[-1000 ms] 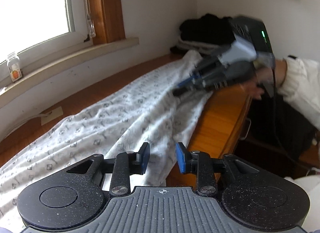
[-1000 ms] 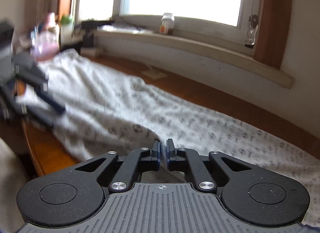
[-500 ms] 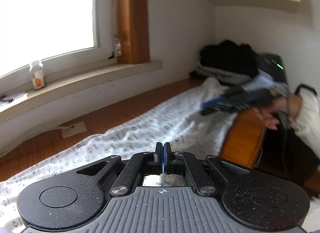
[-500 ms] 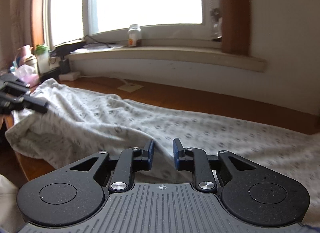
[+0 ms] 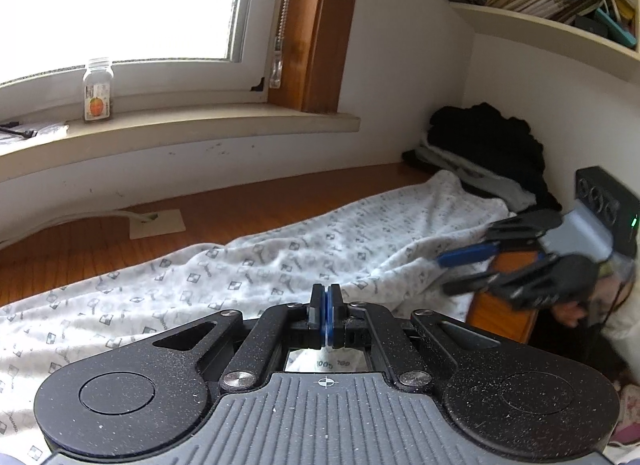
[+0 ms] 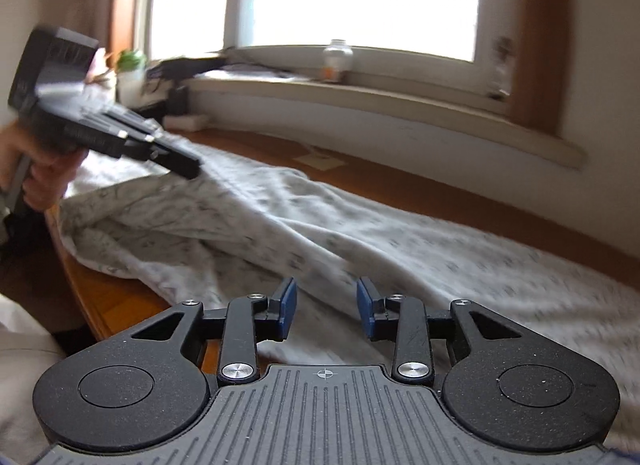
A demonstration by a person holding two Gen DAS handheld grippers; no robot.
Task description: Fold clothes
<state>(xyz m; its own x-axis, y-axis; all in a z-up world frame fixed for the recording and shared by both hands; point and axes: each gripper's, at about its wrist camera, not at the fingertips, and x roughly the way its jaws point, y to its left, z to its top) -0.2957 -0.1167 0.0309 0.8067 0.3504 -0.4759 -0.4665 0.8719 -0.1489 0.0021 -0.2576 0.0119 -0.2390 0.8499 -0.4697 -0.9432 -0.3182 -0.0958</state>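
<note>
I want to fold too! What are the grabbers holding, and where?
Left gripper pinches the cloth at its near edge. Right gripper is opening, holding nothing.

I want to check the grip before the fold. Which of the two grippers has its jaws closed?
The left gripper: its blue pads meet, apparently pinching the white patterned garment. The right gripper differs: its jaws are opening, with a clear gap above the garment.
</note>
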